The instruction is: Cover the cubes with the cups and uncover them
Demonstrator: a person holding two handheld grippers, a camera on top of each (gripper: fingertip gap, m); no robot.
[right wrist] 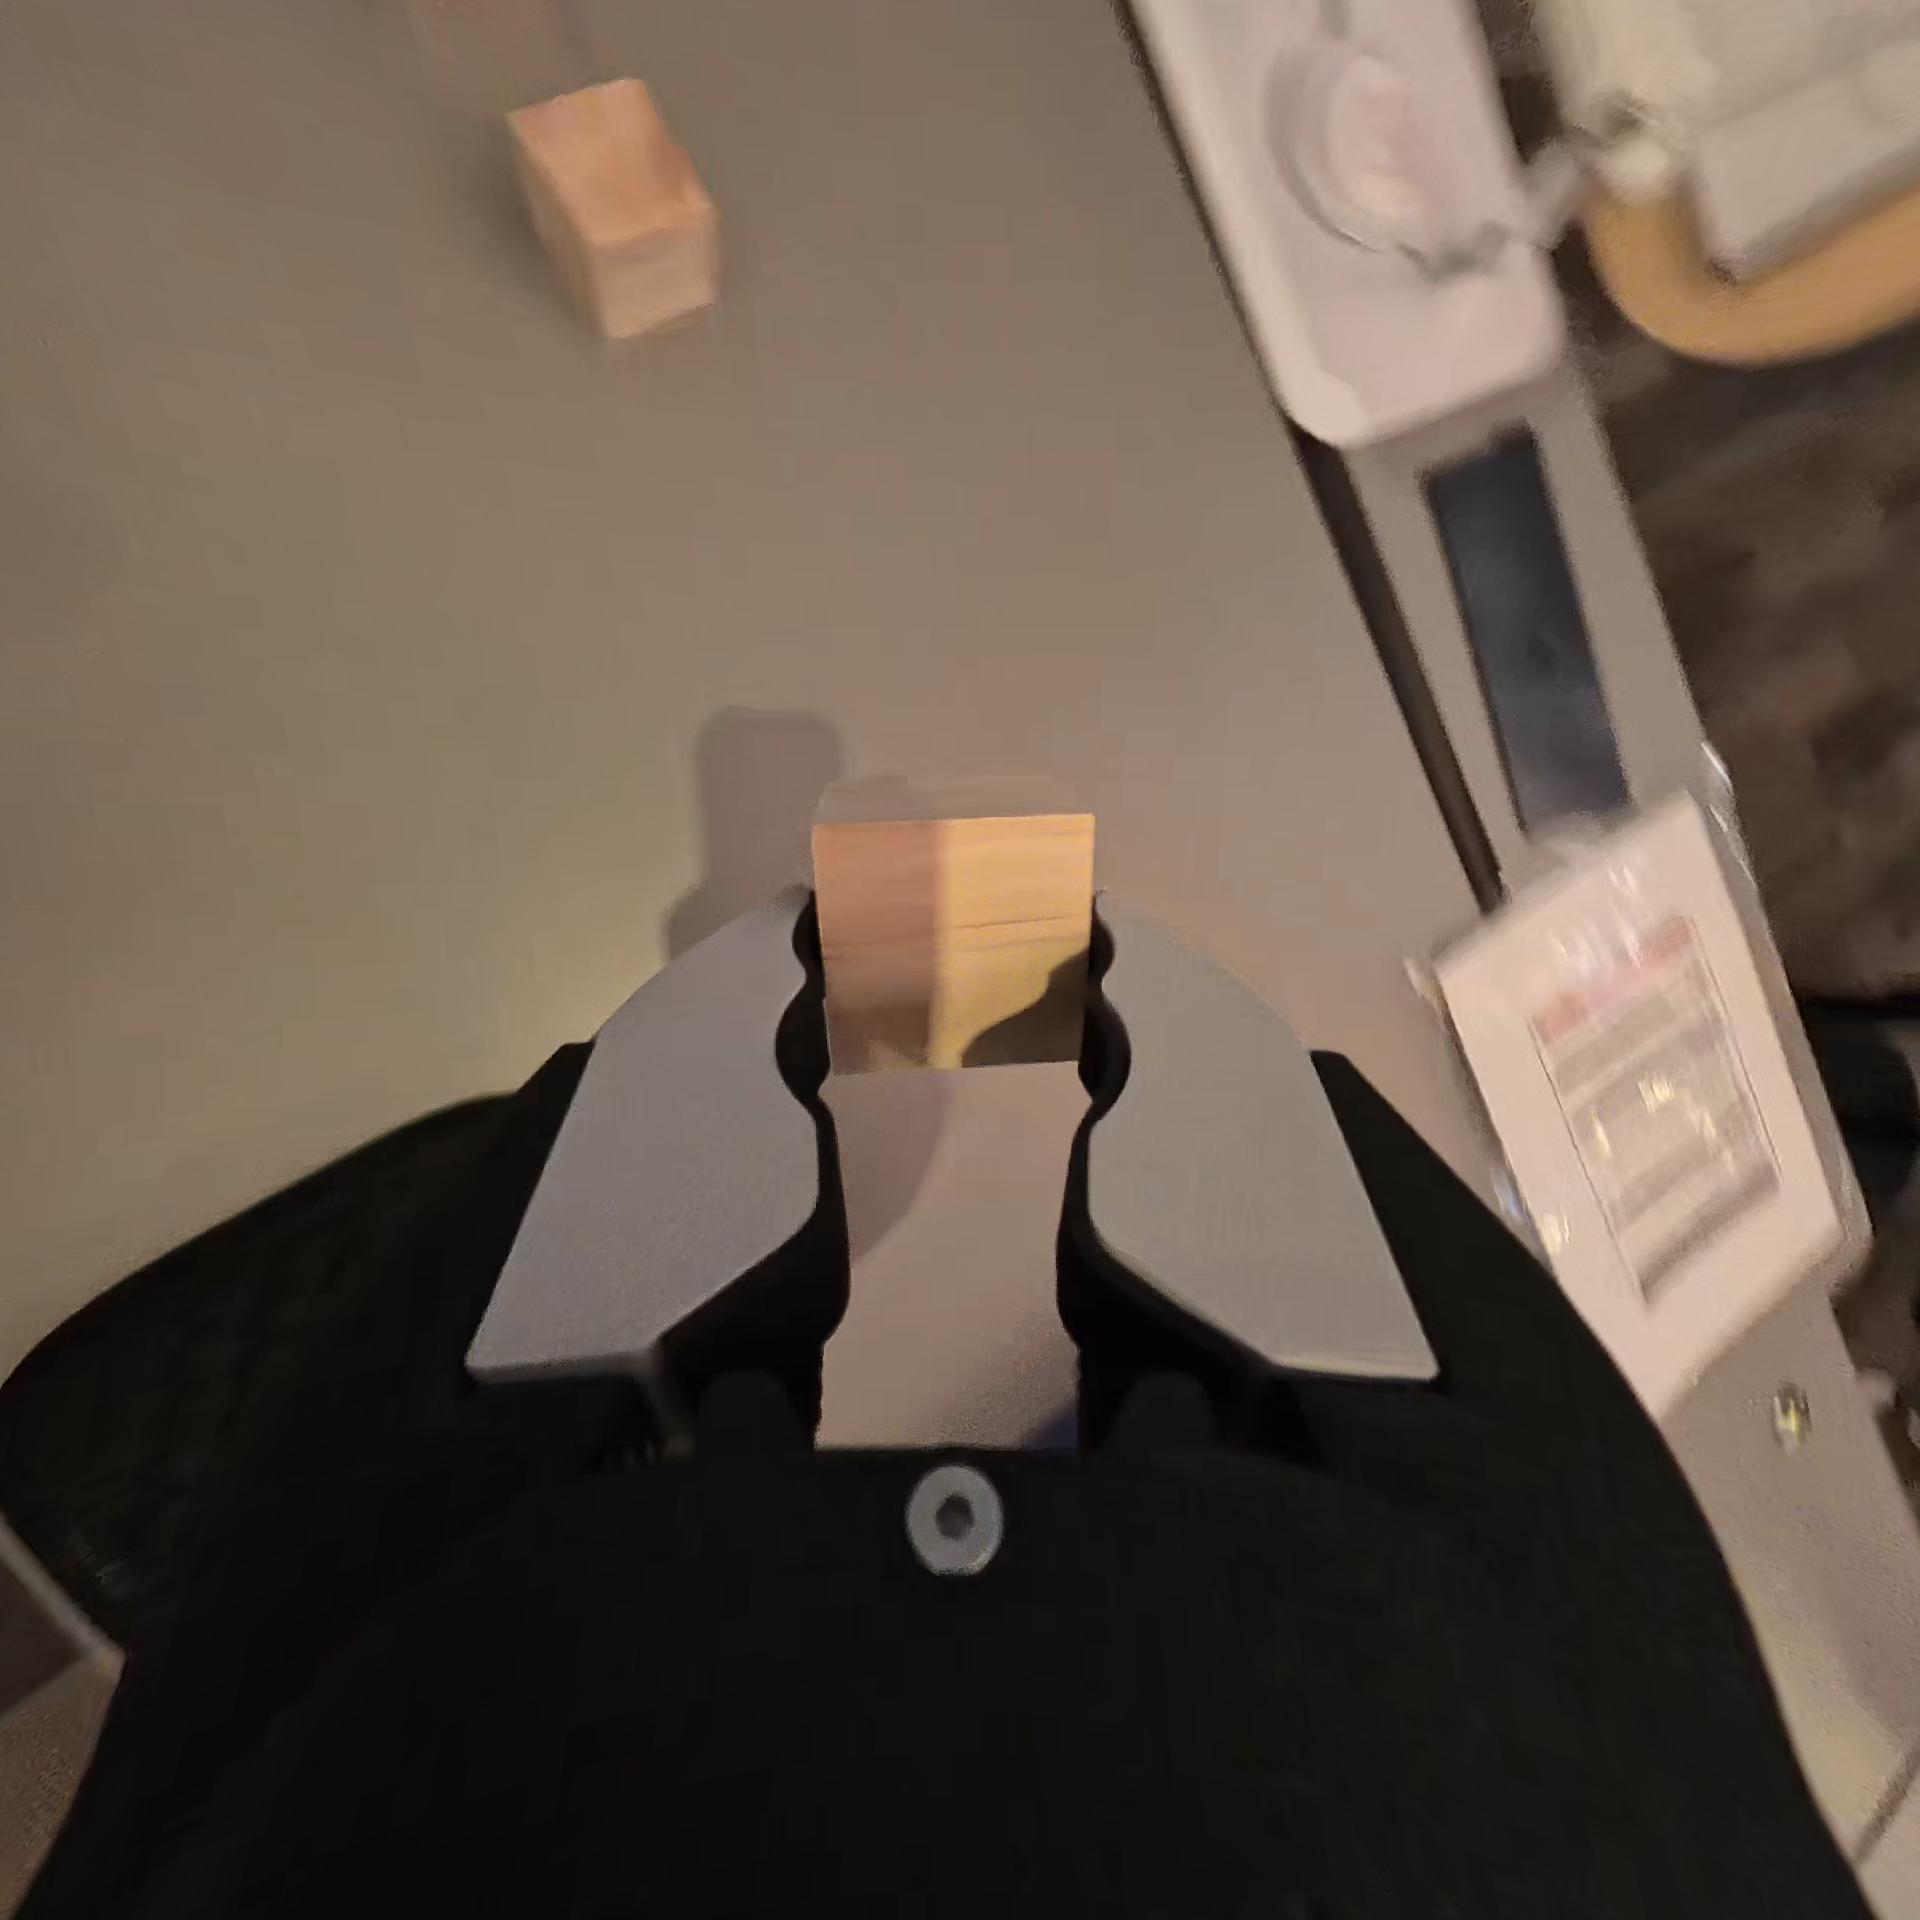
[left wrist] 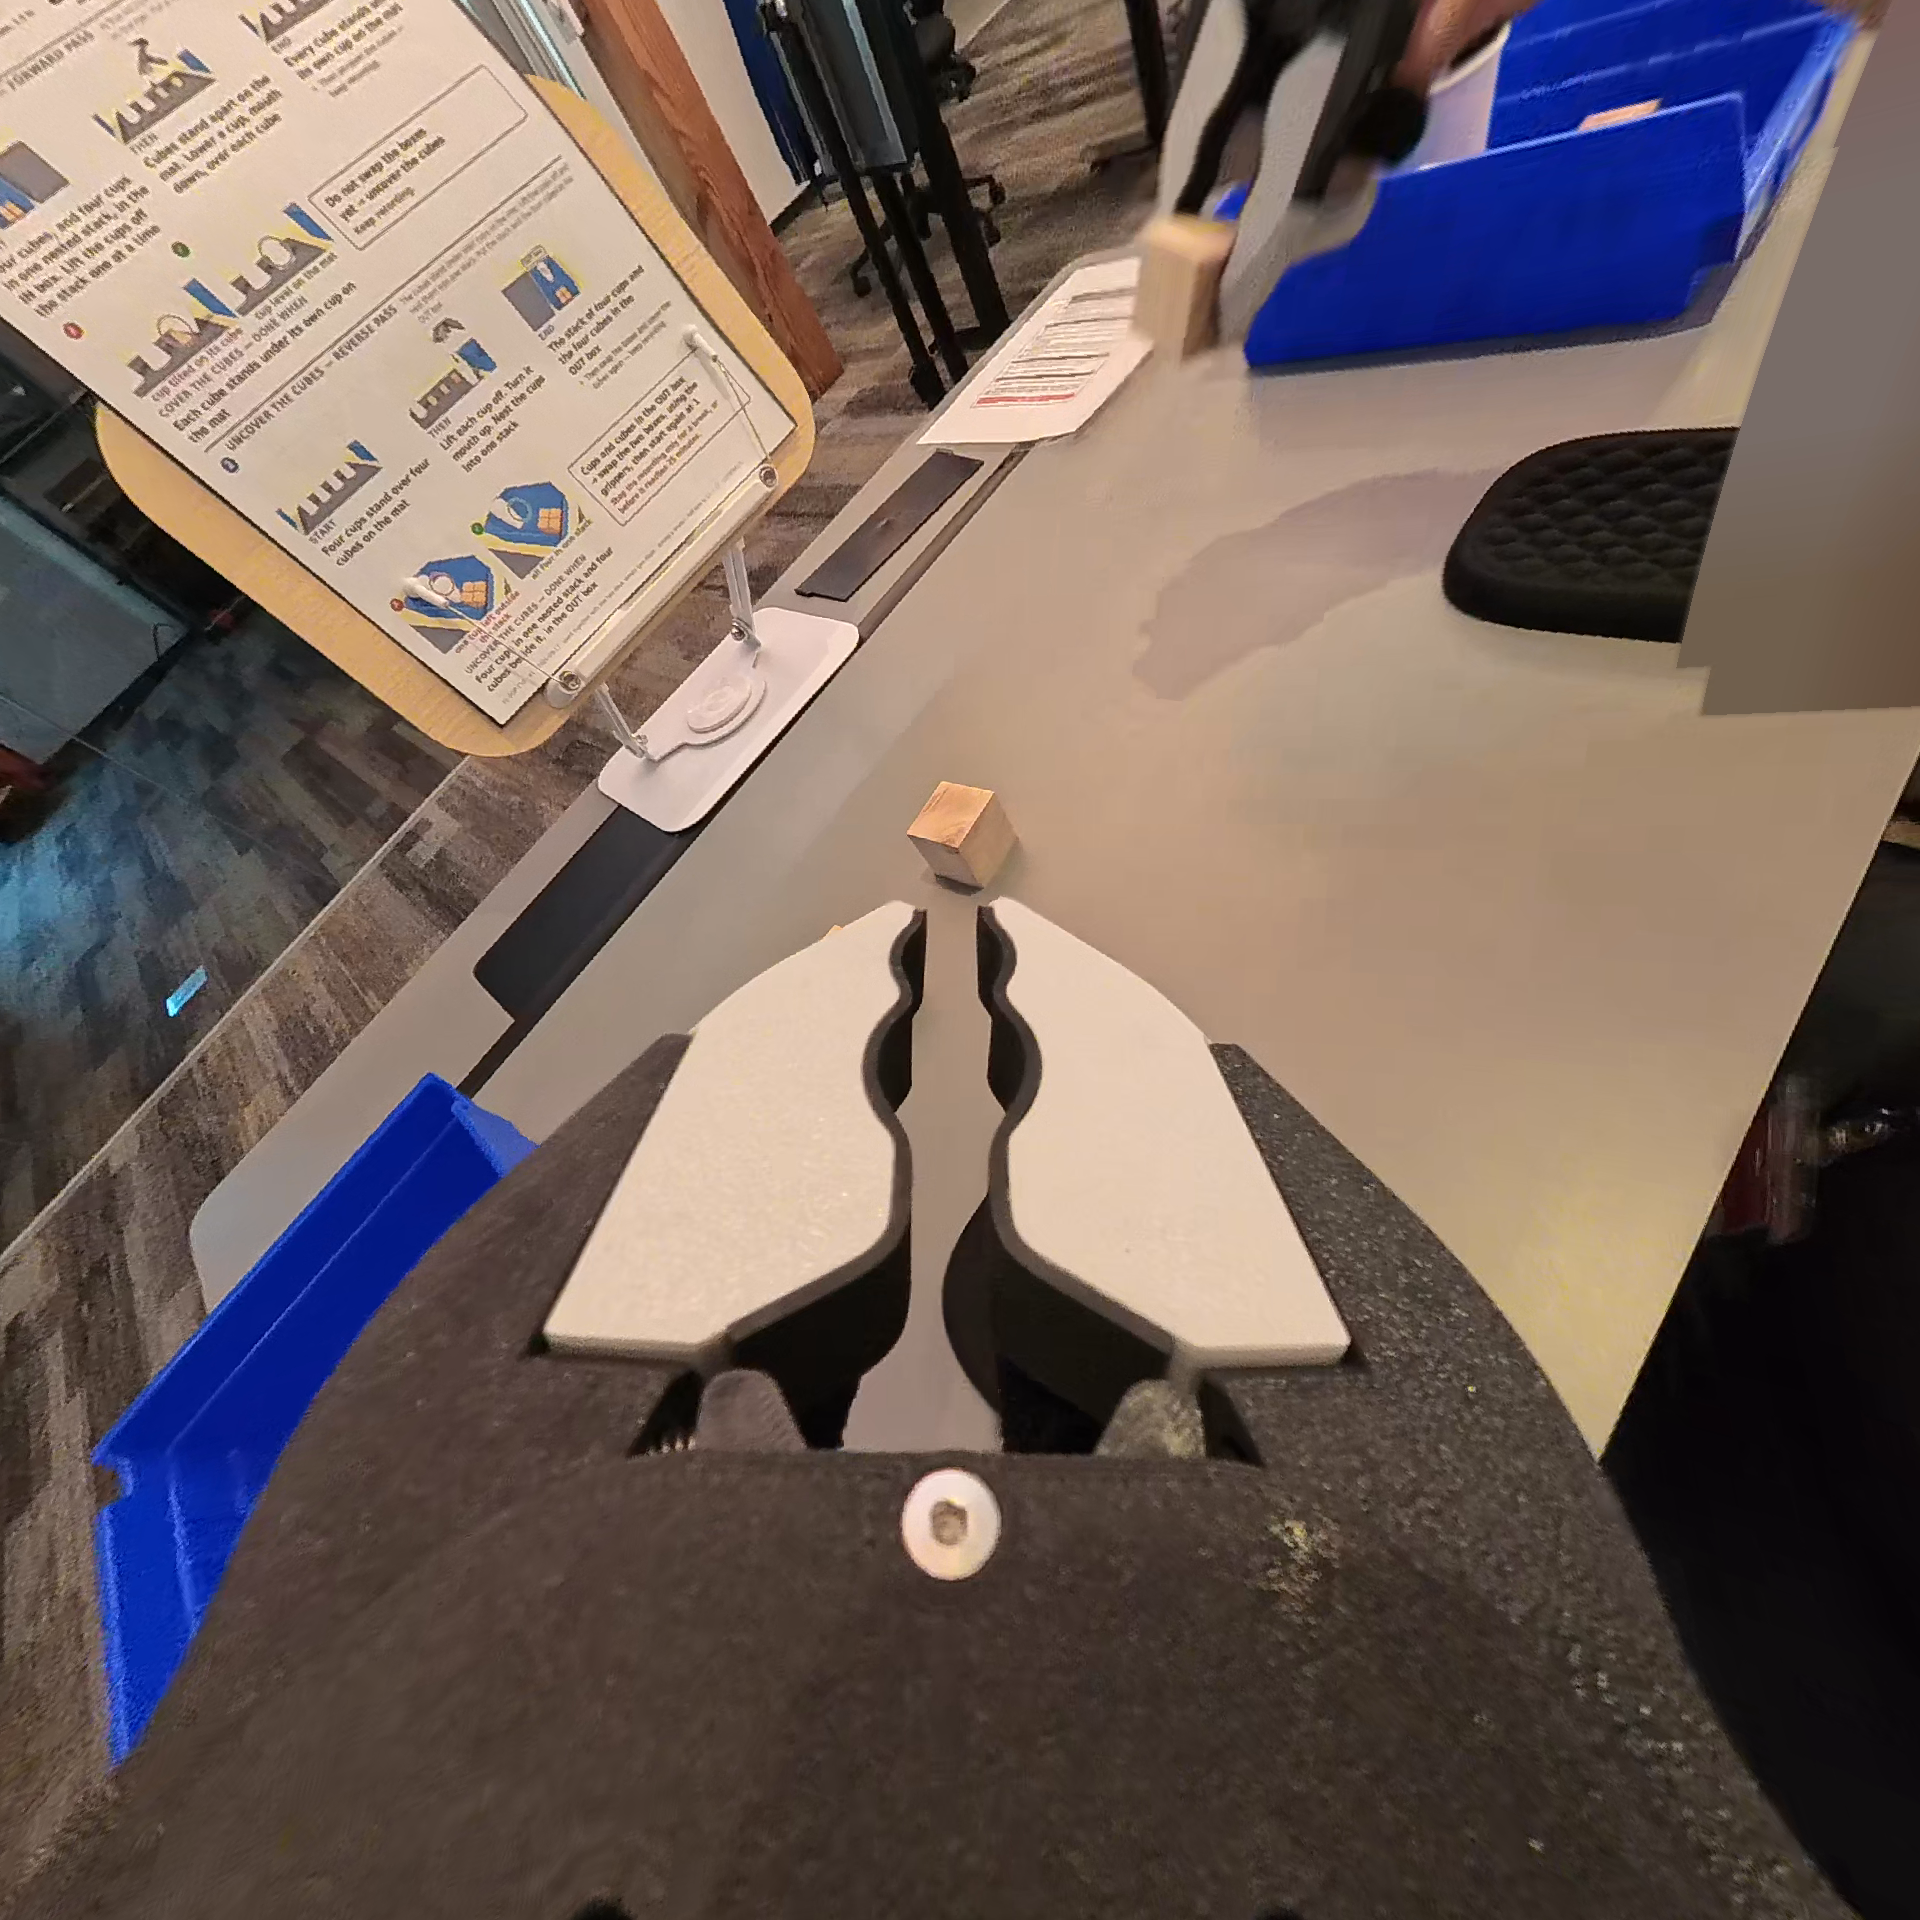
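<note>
Two cubes in play: one wooden cube (right wrist: 951, 940) is pinched in the right hand-held gripper (right wrist: 951, 935), a second cube (left wrist: 960, 834) sits on the grey desk (left wrist: 1299, 831) just ahead of the left hand-held gripper (left wrist: 951, 914).
Right hand-held gripper: clamped on its cube near the fingertips, carrying it above the desk, and the view is smeared with motion.
Left hand-held gripper: fingers drawn narrow with a slim gap, nothing between them, hovering short of the resting cube.
Risk, the grip: the cube is held only at the tips, so a quick swing could twist it or let it slip, I'd say.
Risk, the landing: set down too near the other cube, a cup may not fit over each. A tilted release could tumble it.
Risk, the left side: nudge forward with that narrow gap and it would shove the desk cube rather than straddle it.
Blue bins: one blue bin (left wrist: 1538, 218) far along the desk beyond the right hand-held gripper, another blue bin (left wrist: 270, 1351) at the near edge, mostly blocked by the left one's body.
Cups: none visible in either view; I cannot say where they stand.
Hard to read: a tan block inside the far bin may be another cube, too blurred to call.
Also hazy: the instruction board on its stand (left wrist: 416, 343) and a paper sheet (left wrist: 1049, 353), both cut off or soft.
Covered: a flat grey patch hides the right edge of the left view.
</note>
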